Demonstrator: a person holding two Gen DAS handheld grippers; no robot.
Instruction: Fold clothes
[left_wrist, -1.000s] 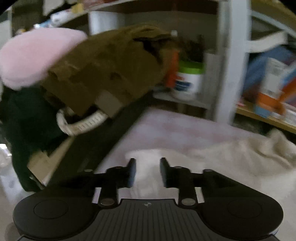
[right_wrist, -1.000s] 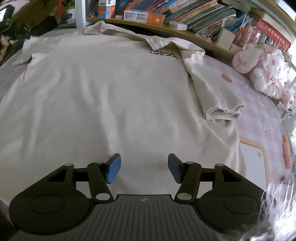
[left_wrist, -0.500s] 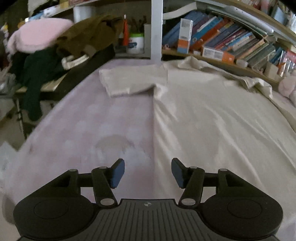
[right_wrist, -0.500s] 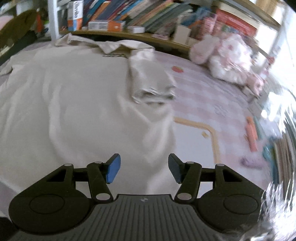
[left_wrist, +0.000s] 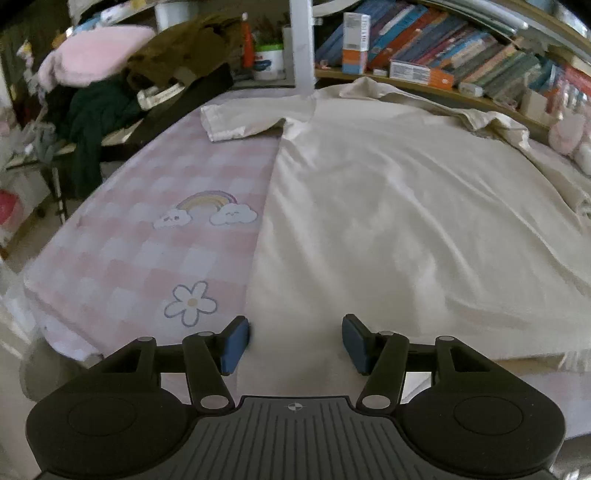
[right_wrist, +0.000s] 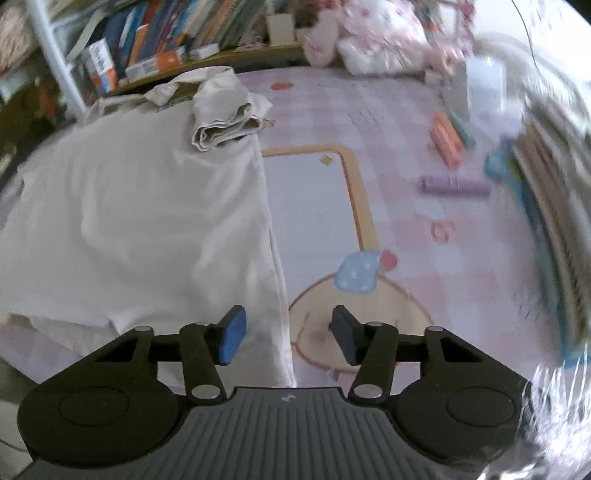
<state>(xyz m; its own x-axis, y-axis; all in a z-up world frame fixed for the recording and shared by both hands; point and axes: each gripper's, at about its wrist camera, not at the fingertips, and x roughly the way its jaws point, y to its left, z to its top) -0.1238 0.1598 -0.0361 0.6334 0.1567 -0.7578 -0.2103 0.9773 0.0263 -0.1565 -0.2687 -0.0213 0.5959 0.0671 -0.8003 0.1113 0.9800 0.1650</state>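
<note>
A cream T-shirt (left_wrist: 388, 206) lies spread flat on a pink checked bed sheet (left_wrist: 147, 236), collar toward the bookshelf. Its left sleeve (left_wrist: 236, 122) lies out flat. In the right wrist view the same shirt (right_wrist: 147, 221) has its right sleeve (right_wrist: 221, 118) folded back in a bunch on top. My left gripper (left_wrist: 293, 341) is open over the shirt's lower left corner, with its left pad at the side edge. My right gripper (right_wrist: 286, 339) is open, straddling the shirt's right side edge near the hem. Nothing is held in either.
A bookshelf (left_wrist: 461, 62) runs along the far side of the bed. Dark clothes and a pink cushion (left_wrist: 99, 59) pile on a chair at the left. Plush toys (right_wrist: 369, 33) sit at the head; books (right_wrist: 554, 206) and small items (right_wrist: 447, 140) lie at the bed's right.
Both grippers have swung outward and down: the left from the chair pile to the shirt's lower left corner, opening wider, the right from mid-shirt to the right edge.
</note>
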